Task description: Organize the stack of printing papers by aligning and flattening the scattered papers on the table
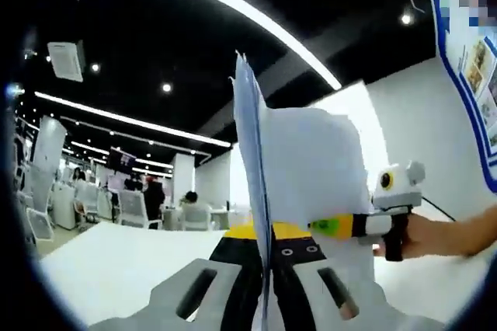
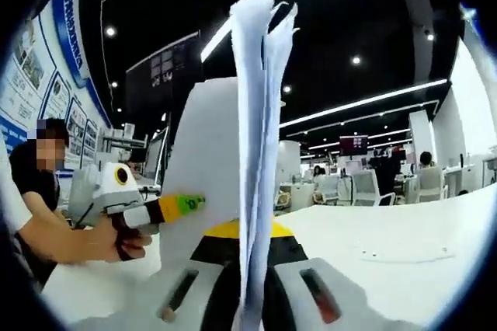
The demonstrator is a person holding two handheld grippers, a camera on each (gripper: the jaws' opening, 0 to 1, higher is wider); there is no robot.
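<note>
Open-plan office | white desks (image 2: 404, 230) | office chairs (image 1: 133, 208) | ceiling strip lights (image 1: 233, 5)

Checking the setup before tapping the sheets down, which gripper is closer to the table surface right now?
Cannot tell: the left gripper and right gripper both clamp the upright paper stack at opposite edges, above the table.

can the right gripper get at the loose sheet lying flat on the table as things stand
Probably not yet: the right gripper is shut on the paper stack held upright. The loose sheet lies unobstructed on the table.
</note>
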